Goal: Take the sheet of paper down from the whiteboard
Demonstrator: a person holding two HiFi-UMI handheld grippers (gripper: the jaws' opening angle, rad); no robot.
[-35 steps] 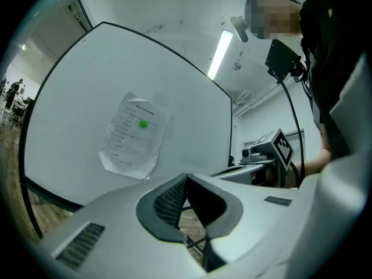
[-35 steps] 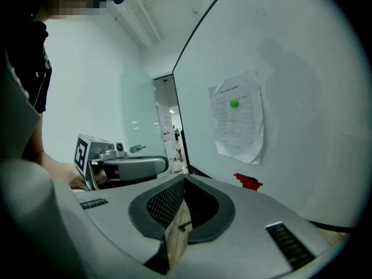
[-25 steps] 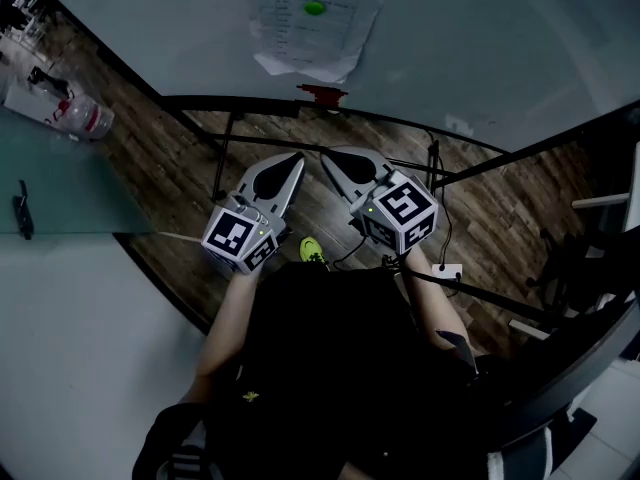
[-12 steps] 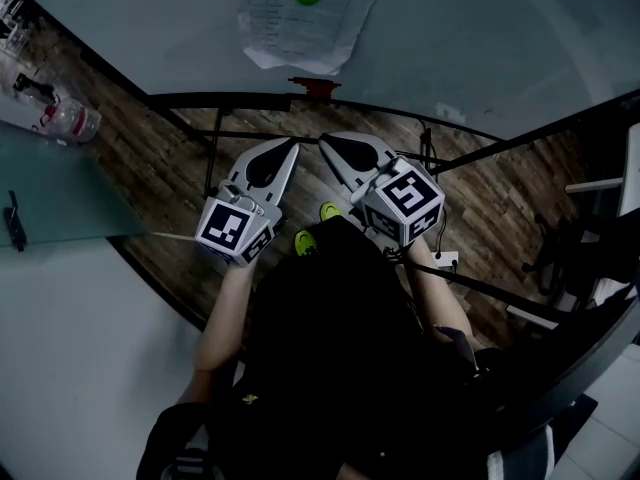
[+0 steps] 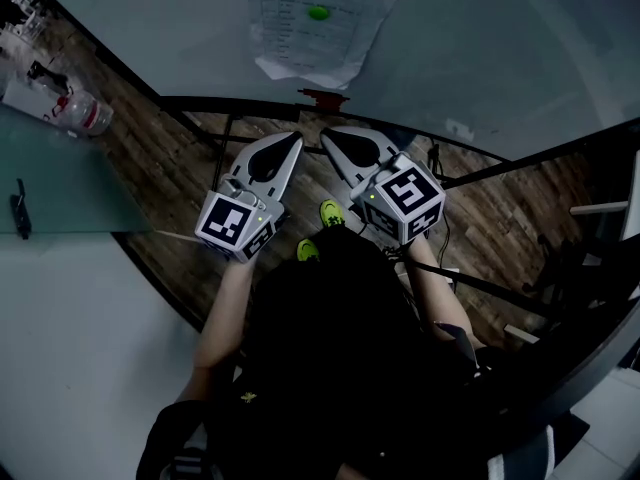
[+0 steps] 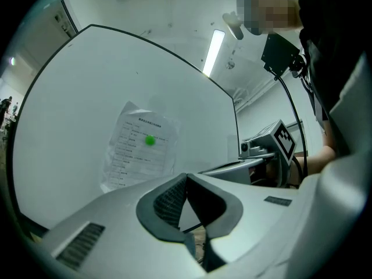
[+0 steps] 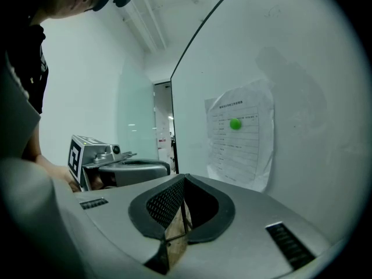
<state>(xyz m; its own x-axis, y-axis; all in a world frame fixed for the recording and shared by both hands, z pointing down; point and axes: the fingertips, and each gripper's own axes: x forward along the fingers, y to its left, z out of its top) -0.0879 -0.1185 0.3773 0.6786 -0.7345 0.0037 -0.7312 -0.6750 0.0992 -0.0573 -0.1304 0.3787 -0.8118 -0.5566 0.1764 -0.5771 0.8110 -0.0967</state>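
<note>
A printed sheet of paper (image 5: 318,30) hangs on the whiteboard (image 5: 480,38), pinned by a round green magnet (image 5: 318,12). The left gripper view shows the sheet (image 6: 139,145) and magnet (image 6: 150,140) ahead and above; the right gripper view shows the sheet (image 7: 241,133) with its magnet (image 7: 235,124) ahead to the right. My left gripper (image 5: 292,145) is shut and empty, a short way in front of the board, below the sheet. My right gripper (image 5: 330,142) is beside it, also shut and empty. Neither touches the paper.
A red object (image 5: 322,96) sits on the whiteboard's lower ledge under the sheet. The board's dark stand legs (image 5: 230,143) and cables (image 5: 440,223) run across the wooden floor. A glass partition (image 5: 60,183) stands at left with a plastic bottle (image 5: 85,113) behind it.
Both grippers have risen a little toward the board, still side by side and shut. The view has shifted slightly; the sheet stays pinned.
</note>
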